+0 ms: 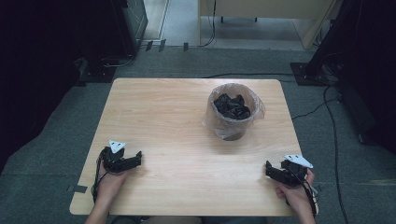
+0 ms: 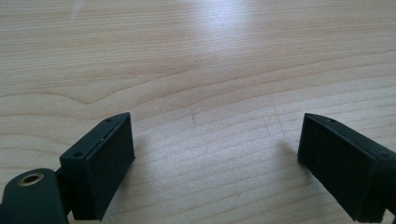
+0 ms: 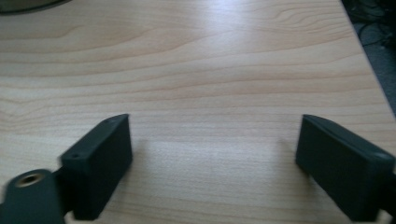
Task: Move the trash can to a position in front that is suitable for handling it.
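Observation:
A small bin (image 1: 232,112) lined with a clear plastic bag stands on the wooden table (image 1: 187,140), right of centre toward the far side; dark crumpled material lies inside it. My left gripper (image 1: 132,161) rests near the table's front left, held by a hand, and is open with nothing between its jaws (image 2: 215,154). My right gripper (image 1: 273,170) rests near the front right, also open and empty (image 3: 212,154). Both sit well short of the bin. In the right gripper view, the bin's base (image 3: 28,4) peeks in at the top left corner.
Grey carpet surrounds the table. Cables (image 1: 331,121) run across the floor at the right. Dark equipment stands at the far left and right, and a light wooden cabinet (image 1: 261,9) stands at the back. The table's right edge (image 3: 369,60) lies close to the right gripper.

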A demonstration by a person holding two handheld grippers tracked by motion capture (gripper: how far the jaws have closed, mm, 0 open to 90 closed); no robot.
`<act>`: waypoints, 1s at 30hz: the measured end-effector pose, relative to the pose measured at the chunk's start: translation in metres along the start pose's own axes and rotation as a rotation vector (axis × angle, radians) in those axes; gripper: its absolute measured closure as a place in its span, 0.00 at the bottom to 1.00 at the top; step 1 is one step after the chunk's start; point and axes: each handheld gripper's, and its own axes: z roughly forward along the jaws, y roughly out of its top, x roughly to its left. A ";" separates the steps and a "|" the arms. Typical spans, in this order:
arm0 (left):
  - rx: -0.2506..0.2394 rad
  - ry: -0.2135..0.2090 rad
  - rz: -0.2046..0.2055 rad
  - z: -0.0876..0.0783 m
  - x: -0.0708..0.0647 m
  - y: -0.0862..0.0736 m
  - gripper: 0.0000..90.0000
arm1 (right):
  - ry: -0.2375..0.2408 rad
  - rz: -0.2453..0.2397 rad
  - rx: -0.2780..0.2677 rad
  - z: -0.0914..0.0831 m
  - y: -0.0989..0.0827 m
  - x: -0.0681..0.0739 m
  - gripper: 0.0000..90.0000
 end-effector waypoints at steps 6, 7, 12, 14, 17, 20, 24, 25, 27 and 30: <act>-0.001 0.000 -0.001 0.000 0.000 0.000 0.11 | -0.013 0.081 -0.049 -0.010 0.009 -0.001 0.55; 0.000 0.000 0.000 0.000 0.000 0.000 0.11 | 0.001 0.083 -0.073 -0.012 0.012 -0.001 0.57; 0.000 0.000 0.000 0.000 0.000 0.000 0.11 | 0.007 0.010 -0.185 -0.013 0.040 0.004 0.57; 0.000 0.000 0.000 0.000 0.000 0.000 0.11 | -0.015 -0.008 -0.198 -0.010 0.052 0.006 0.57; -0.001 0.002 -0.001 0.000 0.000 0.000 0.11 | 0.009 0.019 -0.197 -0.006 0.066 0.007 0.55; -0.003 0.004 -0.006 -0.001 -0.001 -0.001 0.11 | 0.076 0.053 -0.211 -0.002 0.098 0.011 0.51; -0.004 0.003 -0.006 -0.001 -0.001 -0.002 0.11 | 0.077 0.052 -0.218 0.003 0.123 0.017 0.51; -0.003 0.003 -0.005 -0.002 -0.001 -0.002 0.11 | 0.078 0.045 -0.219 0.007 0.138 0.023 0.51; -0.003 0.003 -0.004 -0.002 -0.001 -0.002 0.11 | 0.084 0.044 -0.217 0.010 0.145 0.025 0.52; -0.001 0.002 -0.001 -0.002 -0.001 -0.002 0.11 | 0.076 0.036 -0.220 0.017 0.161 0.032 0.59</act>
